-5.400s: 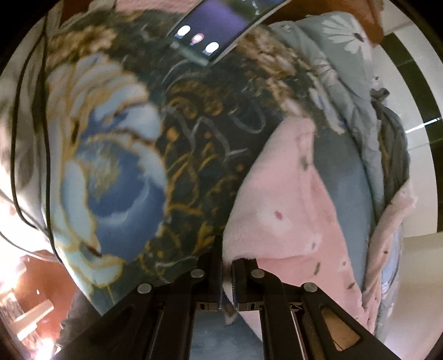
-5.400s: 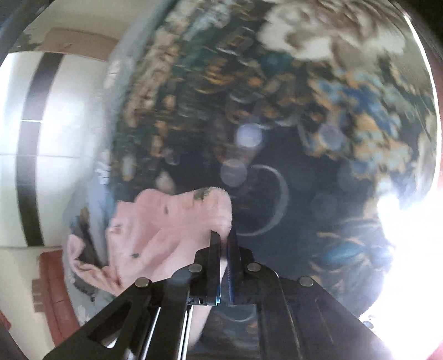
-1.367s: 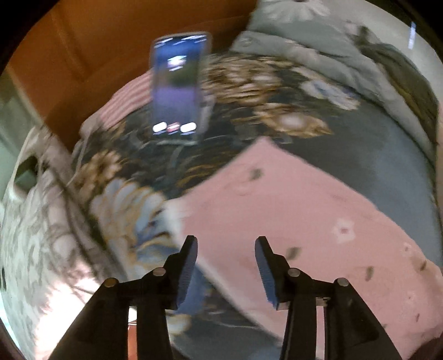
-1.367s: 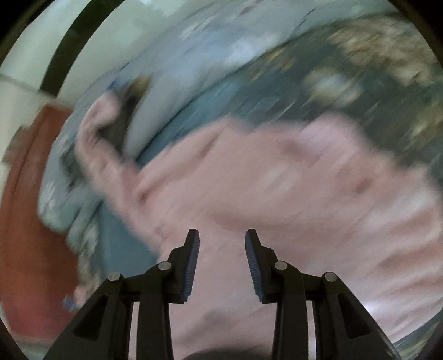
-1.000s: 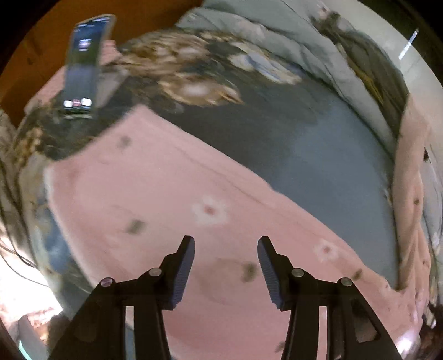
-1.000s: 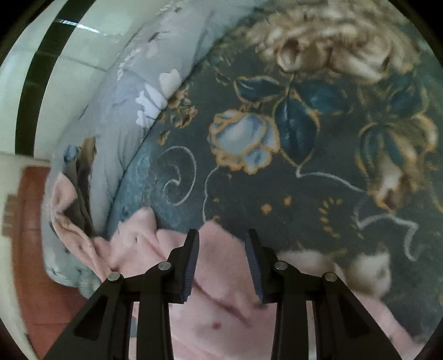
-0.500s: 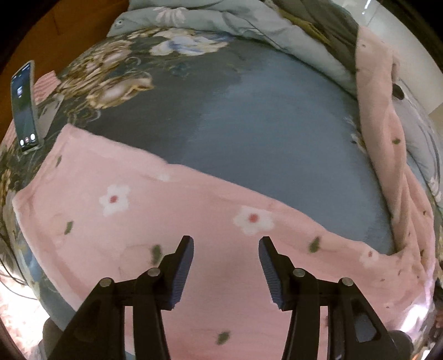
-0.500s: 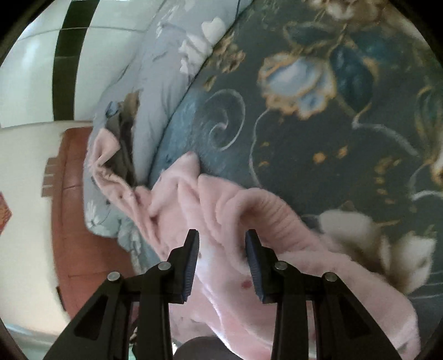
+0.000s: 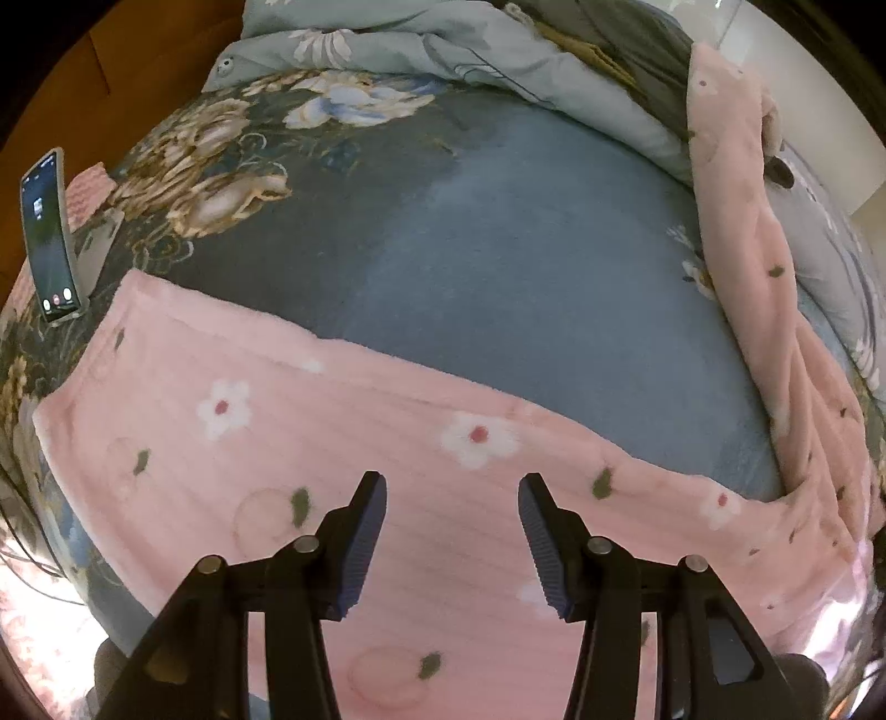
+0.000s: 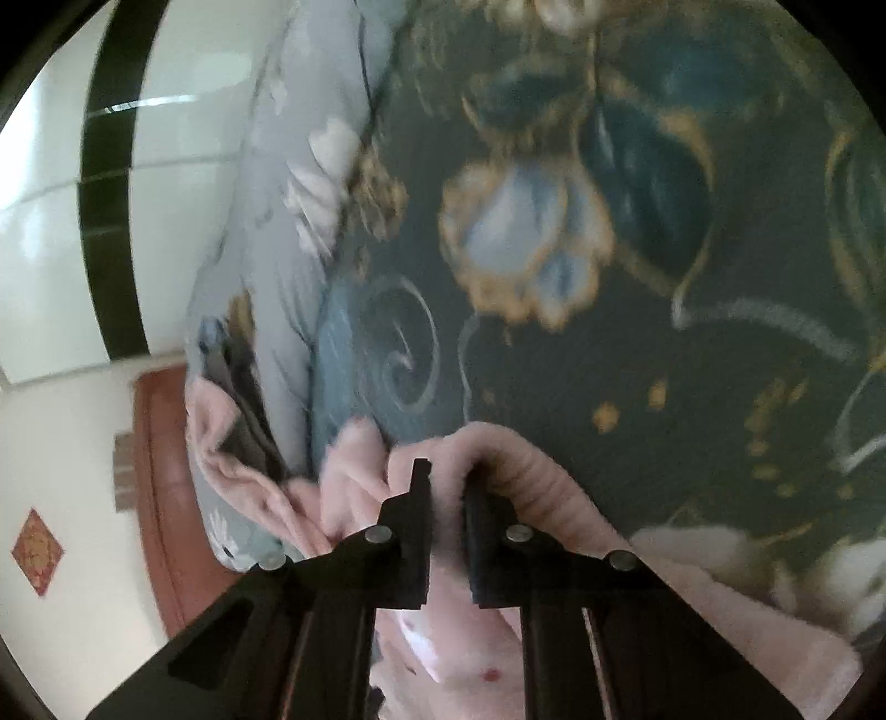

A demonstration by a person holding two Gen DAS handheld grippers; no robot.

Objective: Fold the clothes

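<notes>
The bed [image 9: 498,266], under a dark floral cover, fills both views, with a rumpled grey quilt [image 9: 421,50] heaped along its far side. Across the near part lies the pink fleece garment [image 9: 277,443], its long axis running left to right in the left wrist view, one straight edge facing the open cover; its right end turns and trails away up the bed toward the quilt (so the piece seems to point two ways). A phone [image 9: 50,238] stands propped at the far left, apart from the cloth.

The left gripper [image 9: 451,498] hovers over the flat middle of the garment, jaws wide, holding nothing. The right gripper [image 10: 446,487] is the nearer one to the loose end: its jaws are drawn narrow on a raised fold of the fleece [image 10: 515,465]. Likely the next move carries that end back along the long axis.
</notes>
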